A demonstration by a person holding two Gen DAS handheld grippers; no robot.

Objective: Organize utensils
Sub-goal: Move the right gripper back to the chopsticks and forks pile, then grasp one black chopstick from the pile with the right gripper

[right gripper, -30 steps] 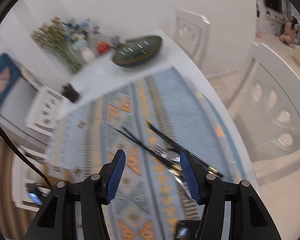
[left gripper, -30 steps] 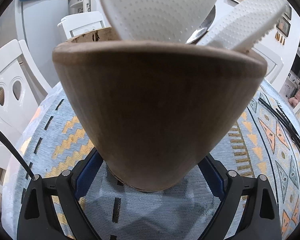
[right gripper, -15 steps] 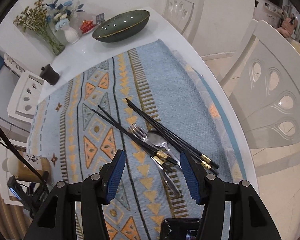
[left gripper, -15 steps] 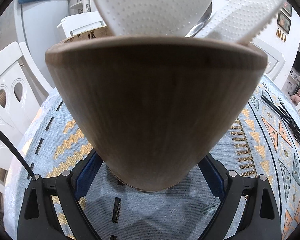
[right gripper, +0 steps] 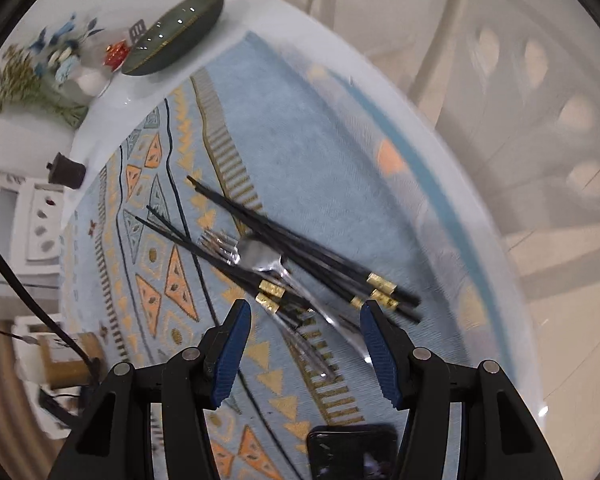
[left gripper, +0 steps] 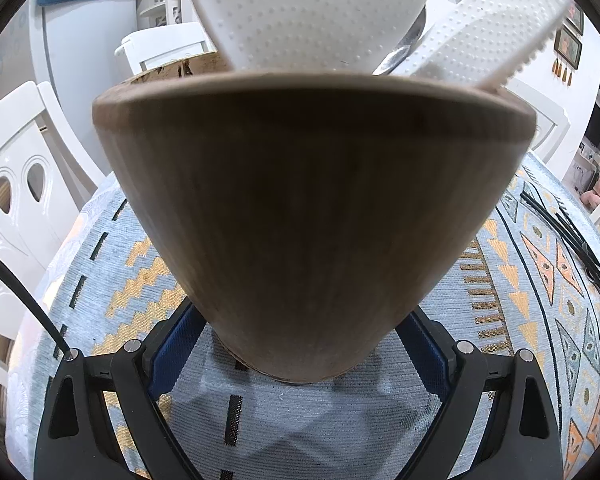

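Wooden and smooth-grained, the utensil holder (left gripper: pixel 312 220) fills the left wrist view: a round cup that looks wider at the rim than at the base, standing upright on the woven tablecloth (left gripper: pixel 108 280). The left gripper (left gripper: pixel 300 344) clasps it low down, a blue pad pressed against each side of the base. Out of its mouth rise two white plastic paddles with dimpled faces, the broad one (left gripper: pixel 312 12) straight up and the narrower, toothed-edged one (left gripper: pixel 484 28) leaning up to the right, with a sliver of shiny metal (left gripper: pixel 400 52) between them. No writing or label can be read anywhere. In the right wrist view the right gripper (right gripper: pixel 304 344) hangs over the loose cutlery with its jaws about half apart and nothing between the pads. Black chopsticks (right gripper: pixel 300 248) with gold bands lie in a crossed bundle on the cloth, long axes running from upper left down to lower right, thin tips to the upper left. A steel fork (right gripper: pixel 220 244) and spoon (right gripper: pixel 260 256) lie among them on the same slant, heads to the upper left, handles blurred just ahead of the gripper. A dark green oval dish (right gripper: pixel 176 36) sits at the far edge of the table, and a black phone (right gripper: pixel 352 452) lies under the gripper.
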